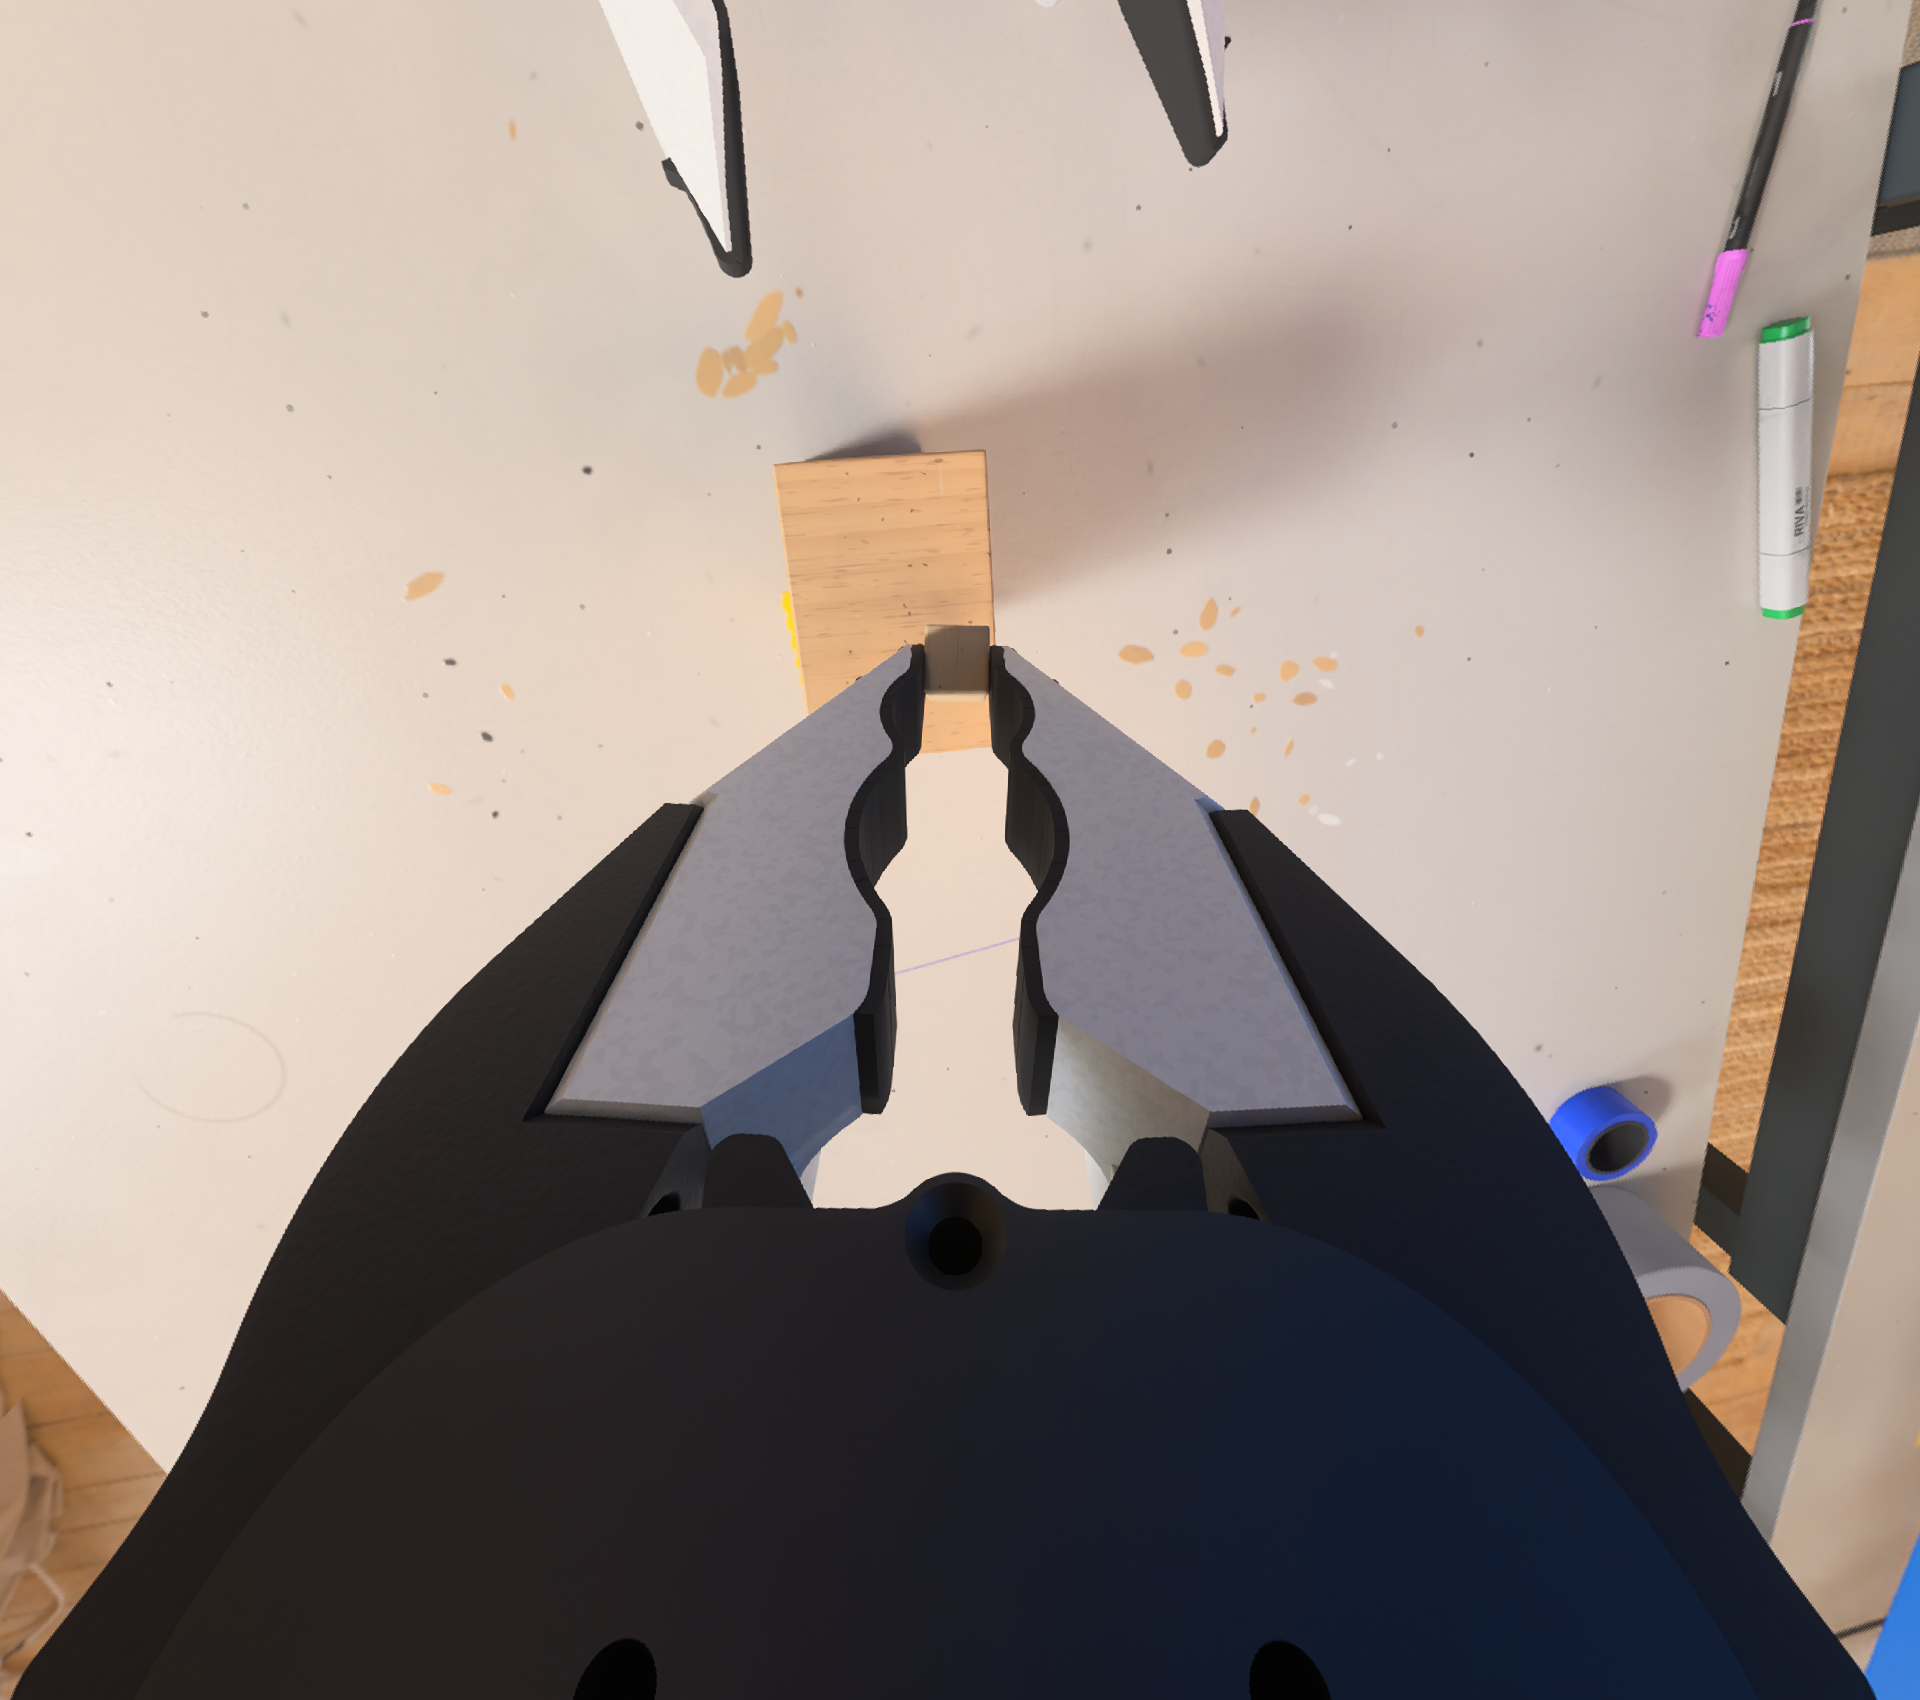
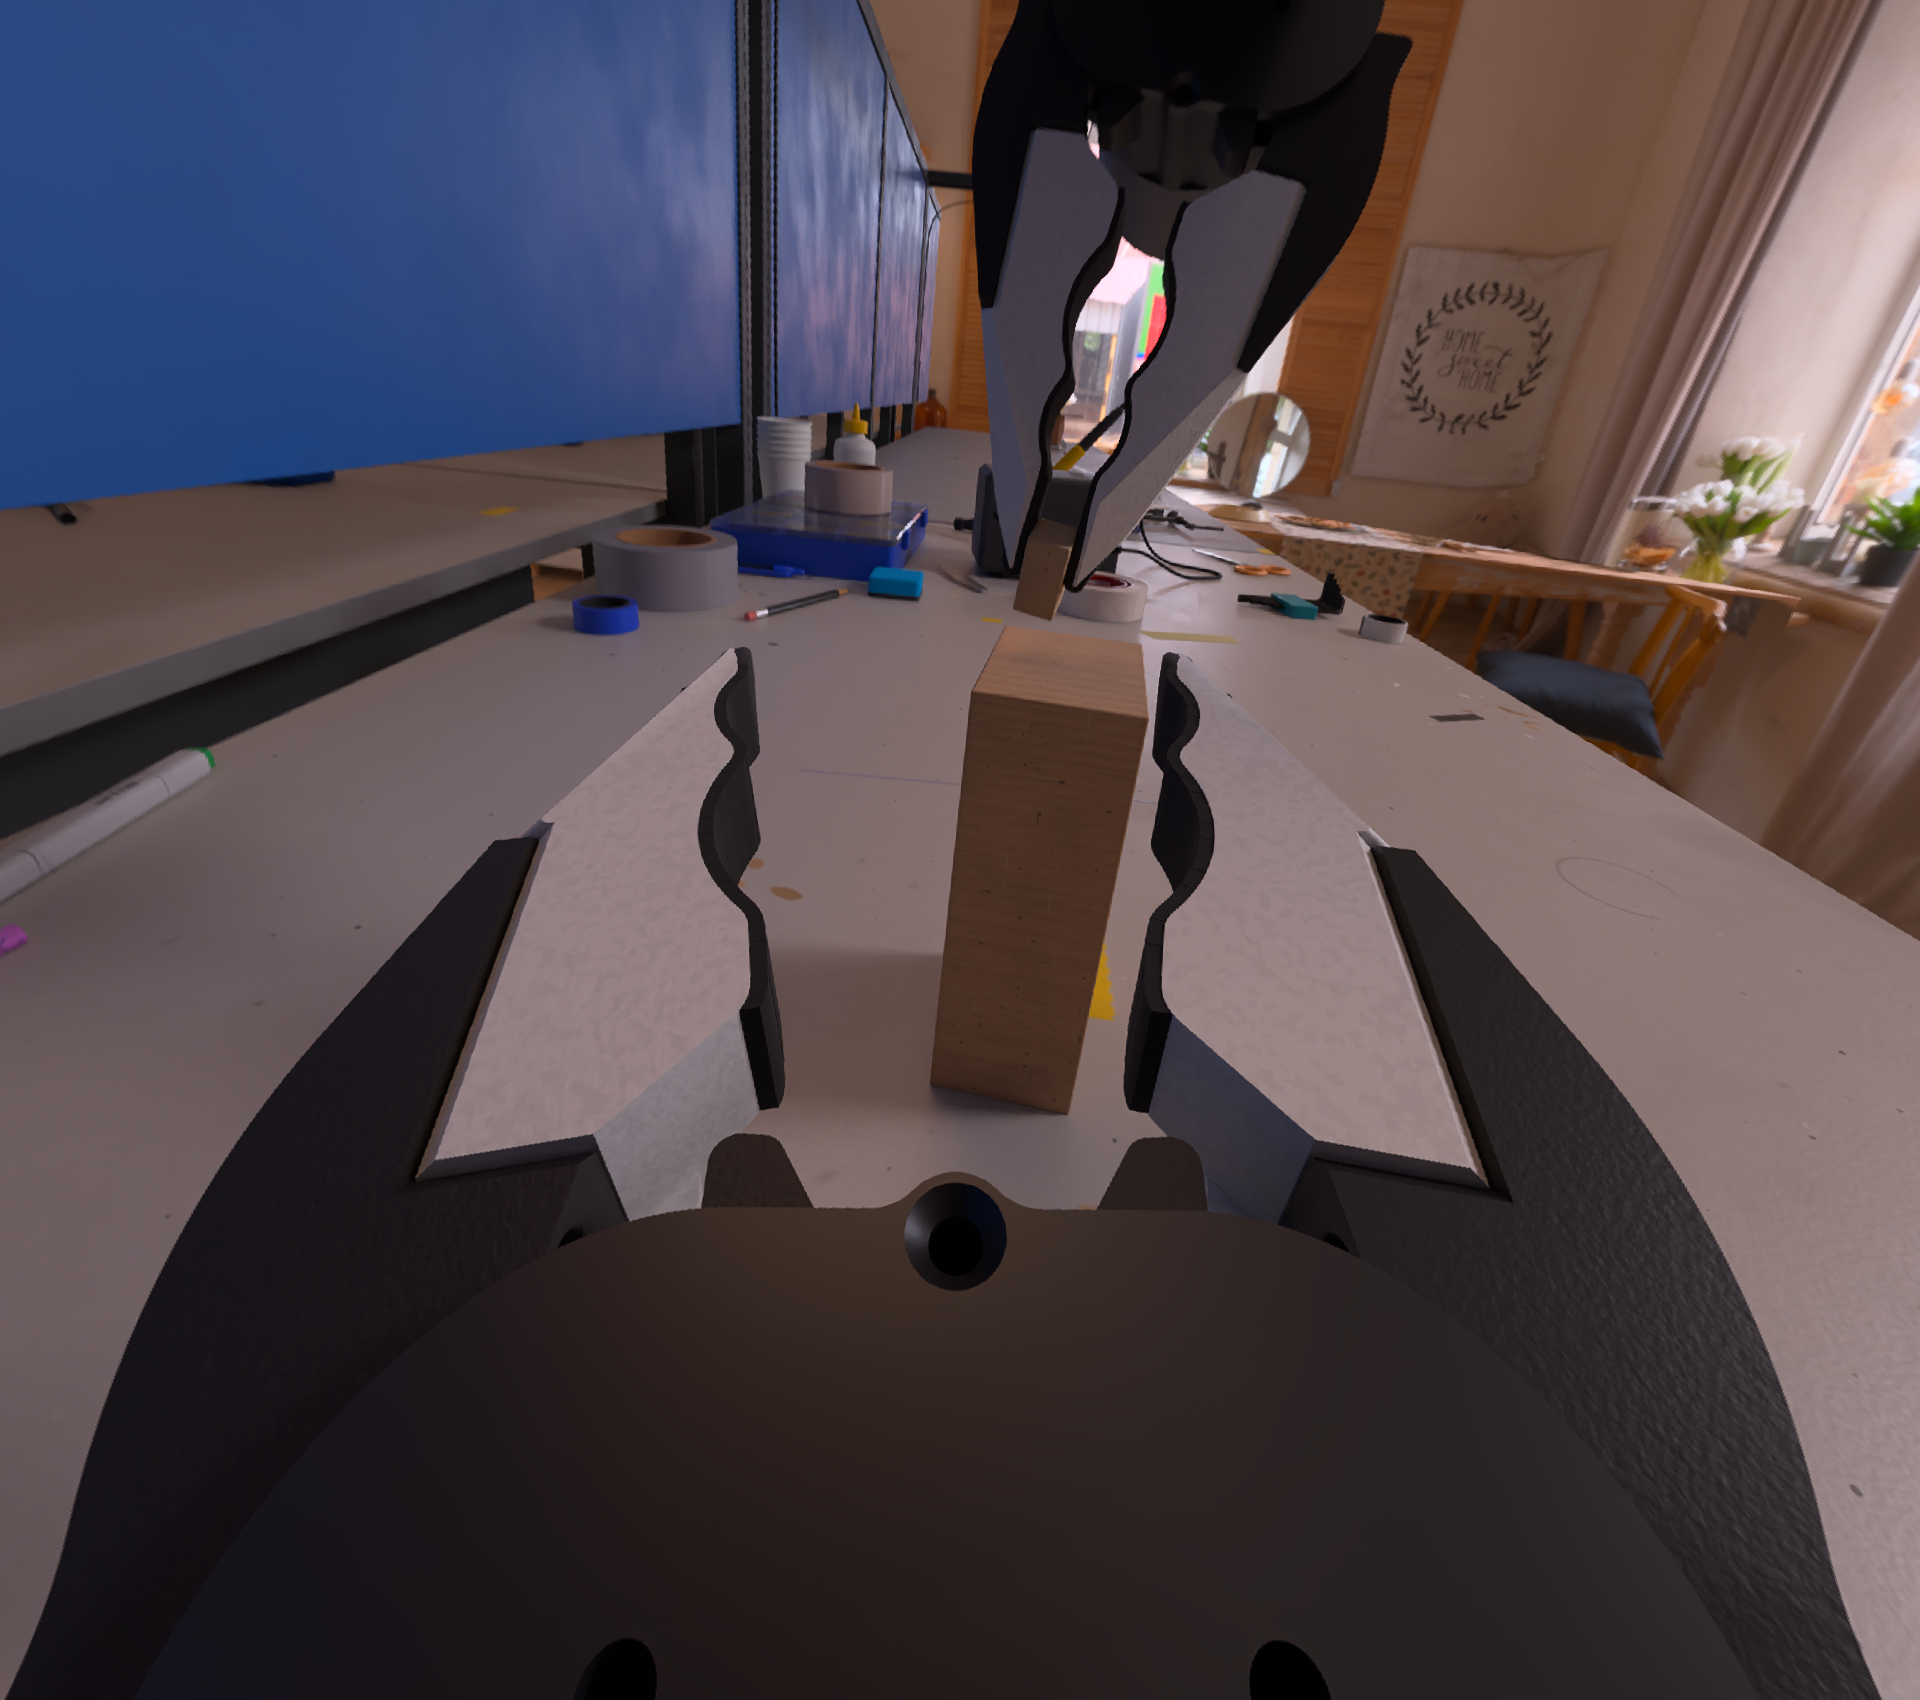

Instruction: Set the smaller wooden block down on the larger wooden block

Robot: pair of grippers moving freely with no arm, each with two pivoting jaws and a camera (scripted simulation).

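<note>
The larger wooden block (image 2: 1039, 871) stands upright on the table between the fingers of my right gripper (image 2: 956, 663), which is open and does not grip it. It also shows in the left wrist view (image 1: 883, 549). My left gripper (image 1: 956, 674) is shut on the smaller wooden block (image 1: 956, 663) and holds it over the larger block. In the right wrist view the left gripper (image 2: 1049, 575) comes down from above, and the small block (image 2: 1039, 588) hangs slightly tilted just over the larger block's top. The right gripper (image 1: 966, 196) shows open at the top of the left wrist view.
A purple-capped pen (image 1: 1756, 164), a green-capped marker (image 1: 1785, 466), a blue tape roll (image 1: 1605, 1131) and a grey tape roll (image 1: 1683, 1287) lie near the table's edge. Farther off are a grey tape roll (image 2: 665, 564), a blue box (image 2: 821, 528) and a white tape roll (image 2: 1107, 601).
</note>
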